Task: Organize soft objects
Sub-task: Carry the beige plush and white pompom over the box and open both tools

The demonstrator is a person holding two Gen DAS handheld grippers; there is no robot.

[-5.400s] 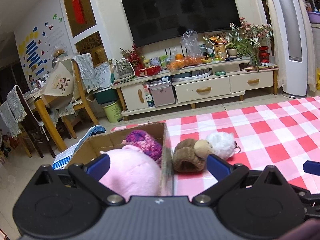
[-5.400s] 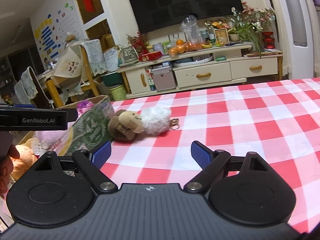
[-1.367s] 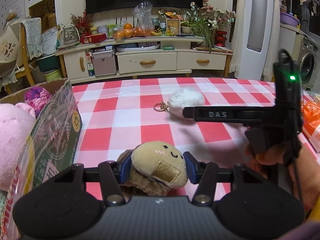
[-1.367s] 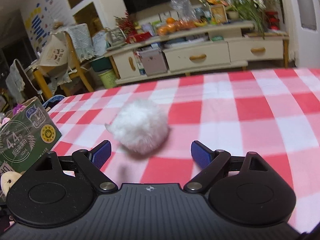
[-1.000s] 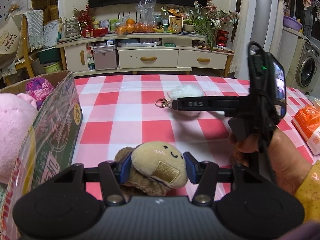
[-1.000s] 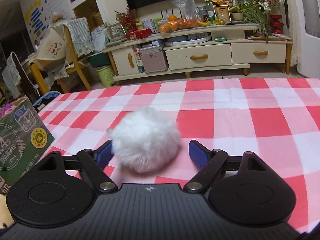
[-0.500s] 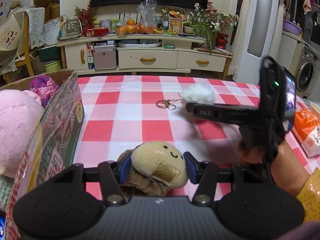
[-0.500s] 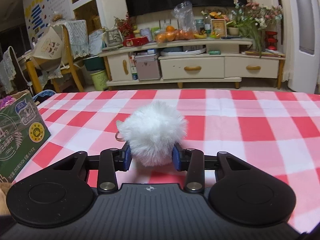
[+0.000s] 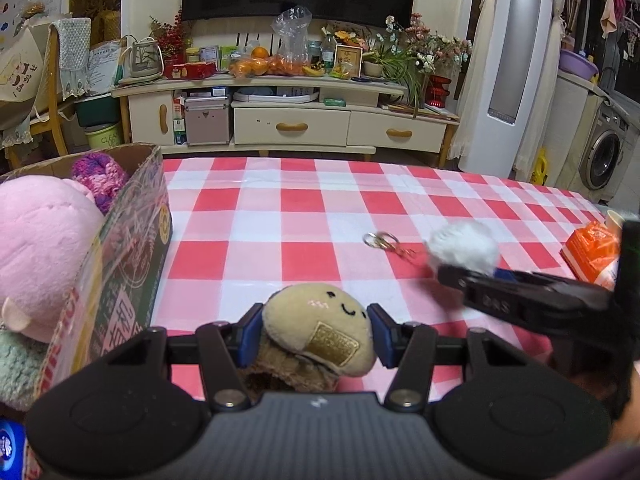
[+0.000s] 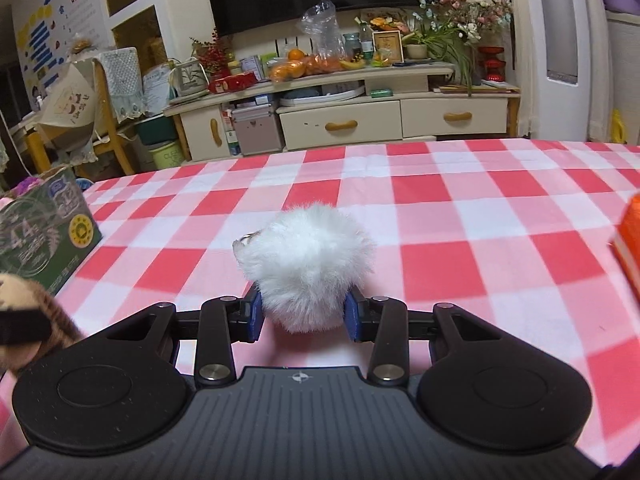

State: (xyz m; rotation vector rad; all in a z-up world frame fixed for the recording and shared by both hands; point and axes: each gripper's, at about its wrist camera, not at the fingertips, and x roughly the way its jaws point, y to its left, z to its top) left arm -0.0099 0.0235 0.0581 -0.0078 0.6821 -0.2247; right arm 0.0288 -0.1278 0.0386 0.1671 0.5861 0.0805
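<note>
My left tongs (image 9: 314, 334) grip the tan plush toy with a stitched smile (image 9: 320, 332), blue pads pressed on both its sides, near the bench's left edge beside the printed cardboard box (image 9: 128, 256). My right tongs (image 10: 304, 316) have just closed on the white fluffy pompom (image 10: 308, 264), raised over the red-and-white checked bench (image 10: 460, 216); its metal keyring (image 9: 380, 240) trails toward mid-bench.

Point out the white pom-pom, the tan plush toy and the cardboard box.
white pom-pom (image 10: 306, 266): right wrist view, middle of fluff.
tan plush toy (image 9: 320, 326): left wrist view, its face.
cardboard box (image 9: 132, 248): left wrist view, printed side wall.
</note>
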